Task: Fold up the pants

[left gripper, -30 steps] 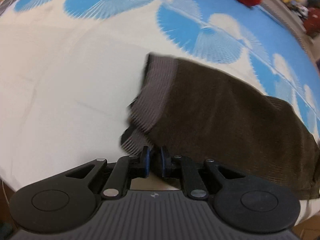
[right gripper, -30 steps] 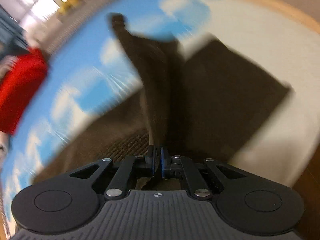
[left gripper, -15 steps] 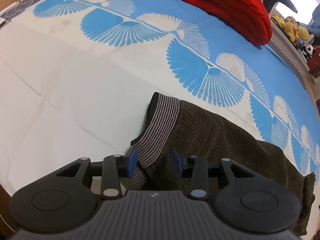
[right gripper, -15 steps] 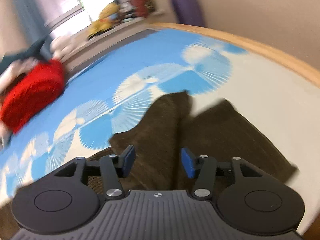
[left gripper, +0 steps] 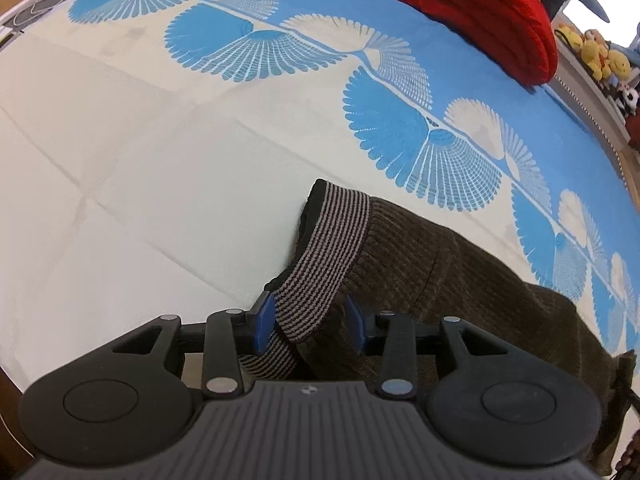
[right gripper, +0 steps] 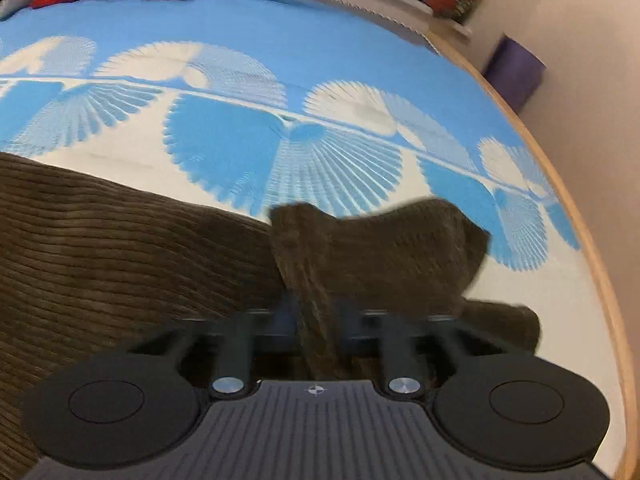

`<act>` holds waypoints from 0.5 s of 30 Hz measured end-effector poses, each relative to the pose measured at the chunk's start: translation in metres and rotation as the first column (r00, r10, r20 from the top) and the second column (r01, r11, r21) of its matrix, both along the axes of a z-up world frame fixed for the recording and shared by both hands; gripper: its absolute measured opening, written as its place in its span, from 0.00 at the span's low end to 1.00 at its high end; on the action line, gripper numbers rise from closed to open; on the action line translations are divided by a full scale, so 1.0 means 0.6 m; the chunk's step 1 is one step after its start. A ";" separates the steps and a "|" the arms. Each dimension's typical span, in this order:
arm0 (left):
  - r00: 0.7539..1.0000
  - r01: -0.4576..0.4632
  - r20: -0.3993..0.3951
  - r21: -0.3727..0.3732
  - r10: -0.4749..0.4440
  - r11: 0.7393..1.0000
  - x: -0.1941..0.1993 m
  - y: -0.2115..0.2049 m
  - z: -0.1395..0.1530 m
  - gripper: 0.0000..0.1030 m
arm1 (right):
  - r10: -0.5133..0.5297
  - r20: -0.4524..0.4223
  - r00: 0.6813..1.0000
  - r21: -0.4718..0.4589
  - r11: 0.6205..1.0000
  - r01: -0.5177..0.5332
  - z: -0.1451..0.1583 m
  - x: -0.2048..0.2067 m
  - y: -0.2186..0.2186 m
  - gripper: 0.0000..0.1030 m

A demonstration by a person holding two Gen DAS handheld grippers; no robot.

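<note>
Two grippers bracket one garment: dark olive-brown ribbed corduroy pants [left gripper: 460, 280] lying on a cream bedspread printed with bright blue fan shapes [left gripper: 160, 140]. The trousers seem already doubled lengthwise, one leg over the other, so my guess is that the first fold is done and the crosswise folds remain. At the waist end, the left gripper [left gripper: 310, 322] has its blue-padded jaws spread apart, with the grey-and-black striped knitted waistband [left gripper: 328, 256] lying loosely between them; nothing is pinched. At the other end, the right gripper [right gripper: 316, 316] is blurred, and a raised flap of the leg hems [right gripper: 380, 248] stands up between its jaws; they look parted, though whether the pads touch the cloth I cannot tell. The corduroy has fine parallel ridges and looks thick and soft, sagging into rounded creases instead of sharp edges, so a fold would likely sit bulky. The waistband is stretchy rib knit, curled at its corner. The bedspread is smooth with faint pressed crease lines. A red plush blanket [left gripper: 480, 12] lies bunched at the far edge, well apart from the pants.
</note>
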State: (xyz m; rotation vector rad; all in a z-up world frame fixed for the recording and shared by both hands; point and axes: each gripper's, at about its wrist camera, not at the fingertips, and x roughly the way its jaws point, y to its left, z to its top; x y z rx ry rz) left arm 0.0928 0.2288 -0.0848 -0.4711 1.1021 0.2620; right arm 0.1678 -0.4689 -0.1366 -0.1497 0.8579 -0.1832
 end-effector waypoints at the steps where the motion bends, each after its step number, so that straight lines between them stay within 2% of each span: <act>1: 1.000 -0.002 0.001 -0.003 0.002 1.000 0.000 0.000 0.001 0.42 | -0.074 0.049 0.996 0.087 0.994 0.069 0.022 -0.011 -0.027 0.07; 2: 1.000 -0.005 0.004 -0.009 0.005 1.000 -0.001 0.000 0.002 0.42 | -0.188 0.117 0.975 0.191 0.968 0.164 0.052 -0.032 -0.064 0.07; 3: 1.000 -0.005 0.014 -0.018 0.005 1.000 -0.003 -0.001 0.005 0.42 | -0.294 0.179 0.939 0.274 0.932 0.239 0.077 -0.059 -0.098 0.07; 5: 1.000 0.004 0.031 -0.021 -0.004 1.000 -0.006 -0.004 0.012 0.42 | -0.490 0.275 0.827 0.432 0.832 0.349 0.120 -0.133 -0.165 0.06; 6: 0.999 0.011 0.037 -0.020 -0.010 1.000 -0.007 -0.006 0.015 0.42 | -0.563 0.278 0.778 0.479 0.783 0.395 0.127 -0.168 -0.192 0.06; 7: 0.999 0.021 0.042 -0.018 -0.020 1.000 -0.008 -0.007 0.018 0.42 | -0.637 0.248 0.729 0.534 0.718 0.446 0.123 -0.208 -0.222 0.06; 10: 0.998 0.048 0.034 -0.011 -0.048 0.999 -0.006 -0.003 0.016 0.42 | -0.747 0.038 0.664 0.614 0.541 0.574 0.061 -0.281 -0.288 0.06; 12: 0.996 0.091 0.009 -0.045 -0.090 0.995 0.004 0.001 0.005 0.46 | -0.783 -0.149 0.603 0.656 0.379 0.653 -0.001 -0.315 -0.325 0.07; 13: 0.993 0.121 0.000 -0.060 -0.121 0.991 0.010 0.004 -0.001 0.49 | -0.775 -0.225 0.591 0.695 0.297 0.655 -0.029 -0.327 -0.338 0.07; 14: 0.990 0.139 -0.003 -0.058 -0.140 0.989 0.013 0.008 -0.005 0.55 | -0.761 -0.271 0.590 0.719 0.247 0.649 -0.049 -0.335 -0.347 0.10; 15: 0.989 0.147 -0.003 -0.050 -0.147 0.988 0.015 0.012 -0.008 0.58 | -0.758 -0.277 0.591 0.726 0.238 0.645 -0.057 -0.339 -0.350 0.11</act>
